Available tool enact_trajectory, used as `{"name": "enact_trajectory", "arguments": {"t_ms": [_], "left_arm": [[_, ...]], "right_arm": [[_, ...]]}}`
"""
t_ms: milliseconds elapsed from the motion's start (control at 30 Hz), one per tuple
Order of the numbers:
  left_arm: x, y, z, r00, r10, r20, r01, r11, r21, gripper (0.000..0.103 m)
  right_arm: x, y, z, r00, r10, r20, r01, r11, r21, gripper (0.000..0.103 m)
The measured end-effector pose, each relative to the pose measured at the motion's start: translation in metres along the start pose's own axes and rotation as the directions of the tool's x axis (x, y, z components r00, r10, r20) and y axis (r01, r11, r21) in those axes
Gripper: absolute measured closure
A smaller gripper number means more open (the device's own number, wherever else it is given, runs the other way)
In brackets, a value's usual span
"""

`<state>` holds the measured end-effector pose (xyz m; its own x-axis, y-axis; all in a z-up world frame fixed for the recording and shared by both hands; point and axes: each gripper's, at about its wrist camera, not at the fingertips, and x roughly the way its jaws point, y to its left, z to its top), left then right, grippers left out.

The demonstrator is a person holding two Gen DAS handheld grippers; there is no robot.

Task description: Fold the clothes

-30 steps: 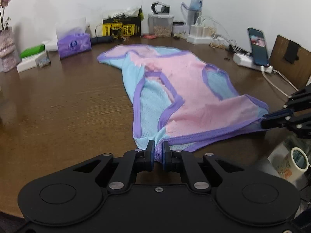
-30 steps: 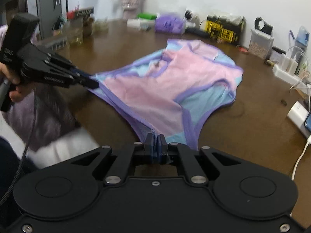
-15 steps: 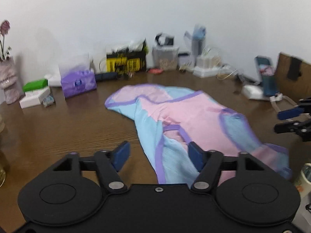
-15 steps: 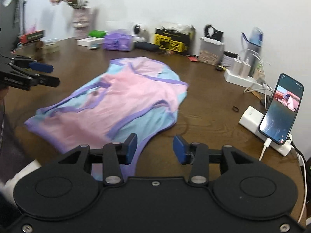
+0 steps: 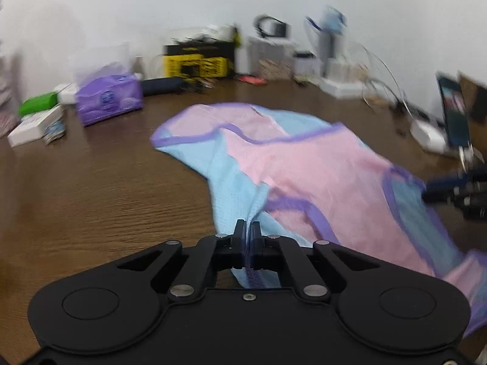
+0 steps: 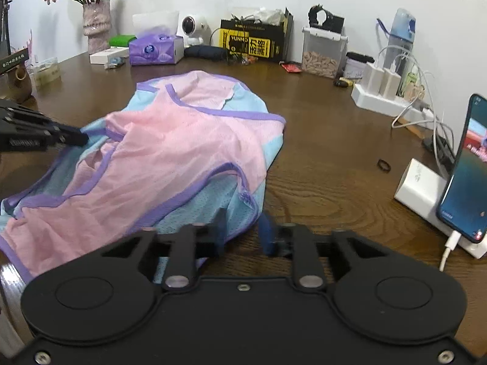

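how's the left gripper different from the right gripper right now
The left gripper has its jaws shut on the jersey, pinching blue mesh; the right gripper has its jaws open, holding nothing. The left grips the garment's side; the right sits at its purple-trimmed corner. Both are black with blue pads.

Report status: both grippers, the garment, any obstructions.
Left gripper shut on garment edge. Right gripper open at garment's corner. Phone and ring stand clear.

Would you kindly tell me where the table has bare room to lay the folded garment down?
Bare wood lies between the garment and the phone, bar a small ring, and left of the garment toward the tissue pack. The back edge by the yellow box is crowded.
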<state>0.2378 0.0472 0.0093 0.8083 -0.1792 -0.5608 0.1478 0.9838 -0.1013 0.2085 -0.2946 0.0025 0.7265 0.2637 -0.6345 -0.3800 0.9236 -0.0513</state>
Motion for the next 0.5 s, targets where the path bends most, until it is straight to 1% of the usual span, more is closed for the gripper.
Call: {"name": "enact_trajectory", "arguments": {"t_ms": [33, 67, 100, 167, 233, 267, 300, 333, 367, 433, 500], "left_arm": [[-0.001, 0.005, 0.0, 1.0, 0.016, 0.009, -0.016, 0.999, -0.028, 0.101], [-0.004, 0.018, -0.001, 0.998, 0.057, 0.029, -0.054, 0.993, -0.101, 0.101], [-0.006, 0.026, -0.003, 0.997, 0.072, 0.034, -0.067, 0.988, -0.137, 0.101], [-0.008, 0.033, -0.005, 0.996, 0.083, 0.03, -0.077, 0.983, -0.168, 0.1], [-0.012, 0.035, -0.01, 0.996, 0.085, 0.027, -0.079, 0.982, -0.172, 0.097], [-0.013, 0.033, -0.013, 0.996, 0.086, 0.021, -0.082, 0.984, -0.159, 0.089], [-0.015, 0.031, -0.015, 0.996, 0.088, 0.015, -0.085, 0.985, -0.147, 0.071], [-0.016, 0.029, -0.018, 0.996, 0.09, 0.01, -0.088, 0.987, -0.136, 0.061], [-0.019, 0.028, -0.021, 0.995, 0.097, 0.012, -0.094, 0.986, -0.135, 0.047], [-0.02, 0.025, -0.024, 0.995, 0.103, 0.009, -0.101, 0.987, -0.125, 0.046], [-0.02, 0.023, -0.026, 0.994, 0.105, -0.001, -0.105, 0.989, -0.108, 0.046]], "right_arm": [[-0.001, 0.001, 0.0, 1.0, 0.0, 0.005, 0.0, 1.0, -0.005, 0.096], [-0.001, 0.002, 0.0, 1.0, -0.001, 0.01, 0.001, 1.0, -0.011, 0.096], [-0.002, 0.004, 0.0, 1.0, -0.001, 0.015, 0.001, 1.0, -0.016, 0.096], [-0.003, 0.006, 0.0, 1.0, -0.001, 0.024, 0.002, 1.0, -0.027, 0.096], [-0.004, 0.008, 0.0, 0.999, -0.002, 0.034, 0.003, 0.999, -0.038, 0.096], [-0.004, 0.01, 0.0, 0.999, -0.002, 0.039, 0.003, 0.999, -0.043, 0.095], [-0.005, 0.011, 0.0, 0.999, -0.002, 0.044, 0.004, 0.999, -0.049, 0.095], [-0.005, 0.012, 0.0, 0.999, -0.002, 0.048, 0.004, 0.999, -0.054, 0.094], [-0.006, 0.013, 0.0, 0.999, -0.002, 0.053, 0.005, 0.998, -0.06, 0.092], [-0.007, 0.016, 0.0, 0.998, -0.002, 0.063, 0.006, 0.997, -0.071, 0.082], [-0.005, 0.021, 0.006, 0.998, 0.0, 0.06, 0.006, 0.996, -0.088, 0.076]]}}
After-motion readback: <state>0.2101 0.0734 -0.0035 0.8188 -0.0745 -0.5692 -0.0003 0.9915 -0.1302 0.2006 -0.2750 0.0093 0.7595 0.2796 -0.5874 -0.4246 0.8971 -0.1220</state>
